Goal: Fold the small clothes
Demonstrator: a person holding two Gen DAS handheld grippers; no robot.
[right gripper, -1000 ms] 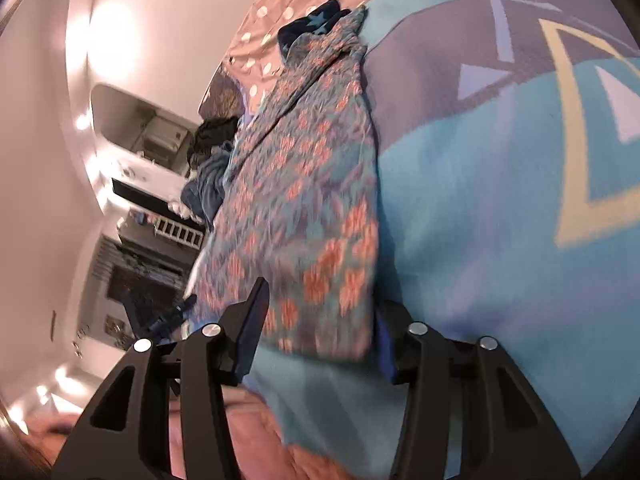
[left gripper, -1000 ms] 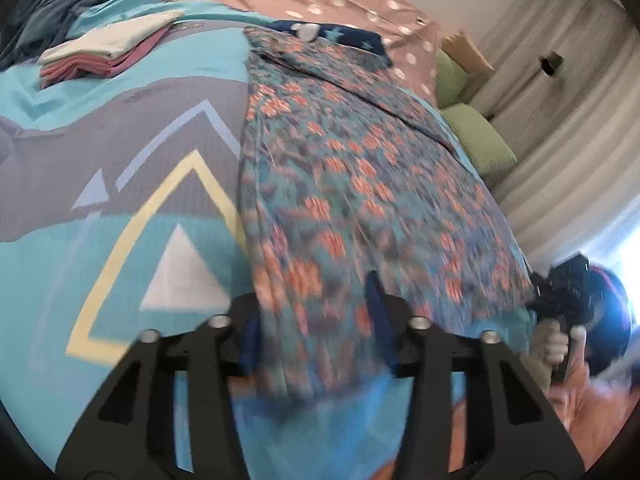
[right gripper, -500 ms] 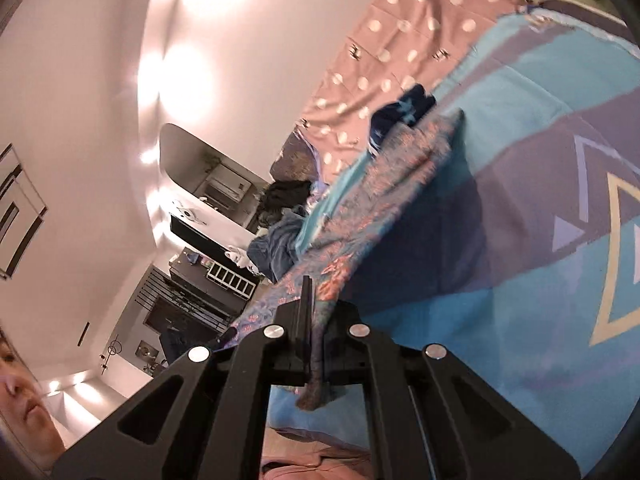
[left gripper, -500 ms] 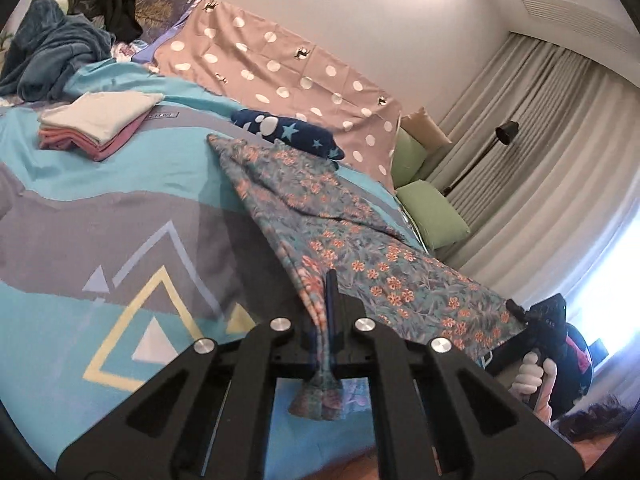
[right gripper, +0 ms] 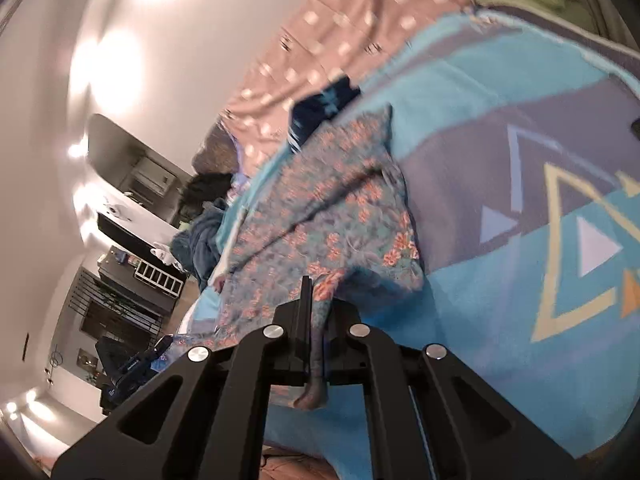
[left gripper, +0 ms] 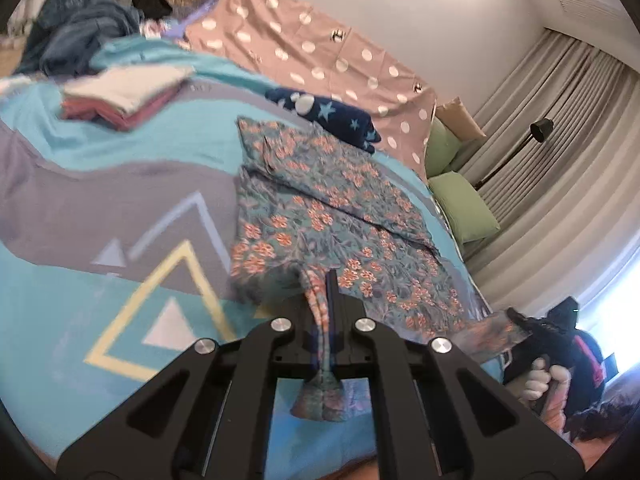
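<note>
- Left wrist view: the left tongs (left gripper: 325, 312) are clamped together on a near corner of the floral garment (left gripper: 320, 200), and a pinched tail of the cloth hangs down behind the fingers.
- The rest of the garment lies spread on the bed cover (left gripper: 120, 208), a blue and grey cover with a yellow triangle outline, and runs away from the camera toward the far side of the bed.
- Just beyond the garment's far end lies a dark blue cloth with stars (left gripper: 324, 114), touching or nearly touching it; behind that hangs a pink sheet with white dots (left gripper: 312, 60).
- To the far left on the cover sits a folded stack (left gripper: 124, 96), white on top and pink beneath, well apart from the garment. A rumpled blue blanket (left gripper: 80, 36) lies behind it.
- At the right edge a person's hand (left gripper: 544, 380) holds the other black tool, and the garment's other near corner stretches toward it. Green pillows (left gripper: 464, 208) and curtains (left gripper: 560, 140) fill the right side.
- Right wrist view: the right tongs (right gripper: 318, 312) are closed tight on the garment's other near corner, with a short end of cloth hanging below the fingers.
- Here the floral garment (right gripper: 320, 208) rises from the cover in a lifted fold near the tongs, while its far part rests on the bed beside the star cloth (right gripper: 324, 104).
</note>
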